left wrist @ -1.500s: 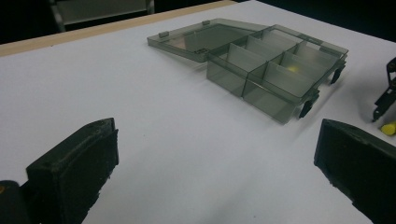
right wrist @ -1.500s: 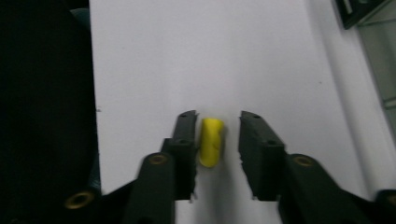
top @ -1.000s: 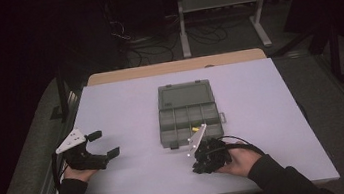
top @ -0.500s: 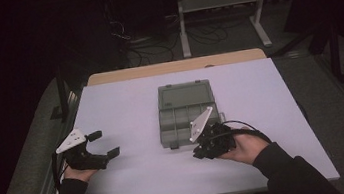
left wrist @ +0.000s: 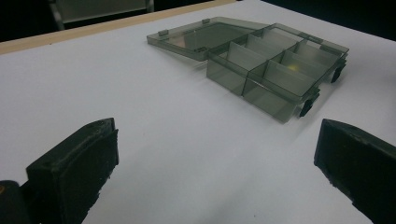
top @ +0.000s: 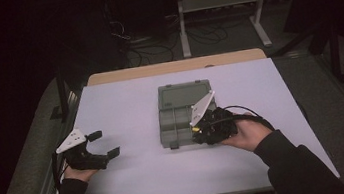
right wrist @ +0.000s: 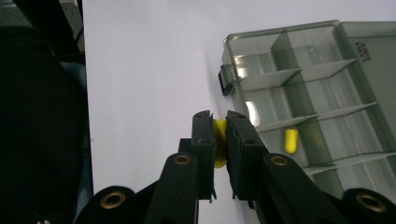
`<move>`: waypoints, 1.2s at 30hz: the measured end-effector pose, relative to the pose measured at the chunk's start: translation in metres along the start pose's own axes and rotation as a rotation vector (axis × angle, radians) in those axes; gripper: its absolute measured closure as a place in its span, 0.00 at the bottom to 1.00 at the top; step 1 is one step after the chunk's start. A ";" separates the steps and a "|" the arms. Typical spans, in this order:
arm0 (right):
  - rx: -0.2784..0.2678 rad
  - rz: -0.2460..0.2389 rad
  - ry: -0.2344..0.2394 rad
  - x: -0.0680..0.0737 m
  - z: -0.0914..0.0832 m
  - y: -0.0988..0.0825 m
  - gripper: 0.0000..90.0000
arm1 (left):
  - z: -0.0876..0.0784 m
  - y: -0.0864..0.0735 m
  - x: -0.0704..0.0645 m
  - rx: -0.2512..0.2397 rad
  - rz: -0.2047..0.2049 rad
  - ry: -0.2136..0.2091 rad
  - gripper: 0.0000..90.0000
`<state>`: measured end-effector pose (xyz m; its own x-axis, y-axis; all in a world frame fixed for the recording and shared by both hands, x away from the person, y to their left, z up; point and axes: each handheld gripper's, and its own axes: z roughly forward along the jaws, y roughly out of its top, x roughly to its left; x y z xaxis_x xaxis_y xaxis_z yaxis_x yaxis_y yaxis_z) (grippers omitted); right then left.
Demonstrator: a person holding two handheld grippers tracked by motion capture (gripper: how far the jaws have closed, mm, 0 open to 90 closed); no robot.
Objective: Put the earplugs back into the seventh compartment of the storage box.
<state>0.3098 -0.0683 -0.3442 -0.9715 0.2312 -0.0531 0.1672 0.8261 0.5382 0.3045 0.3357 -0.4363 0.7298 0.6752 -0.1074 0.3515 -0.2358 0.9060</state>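
Organizer box [top: 181, 113] lies open on white table [top: 126, 108].

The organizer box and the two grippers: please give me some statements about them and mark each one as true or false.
1. The organizer box lies open on the table. True.
2. The right gripper is empty. False: it pinches a yellow piece.
3. The left gripper is open. True.
4. All compartments are empty. False: one holds a yellow earplug-like item.
5. The left gripper touches the box. False: it is apart from the box.
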 end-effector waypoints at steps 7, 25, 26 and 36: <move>-0.015 0.016 -0.022 -0.012 -0.006 0.007 0.89 | 0.000 0.000 0.000 -0.002 -0.001 0.000 0.00; -0.012 0.110 -0.049 -0.048 0.002 0.006 0.90 | 0.000 0.000 0.000 -0.001 0.002 -0.001 0.00; -0.015 0.110 -0.048 -0.050 0.004 0.006 0.90 | 0.000 0.000 0.000 -0.001 0.002 -0.001 0.00; 0.013 0.131 -0.039 -0.058 0.029 0.003 0.90 | 0.000 0.000 0.000 -0.001 0.003 -0.003 0.00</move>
<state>0.3714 -0.0642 -0.3633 -0.9337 0.3577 -0.0161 0.2950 0.7939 0.5317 0.3045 0.3357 -0.4363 0.7329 0.6720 -0.1058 0.3485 -0.2373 0.9068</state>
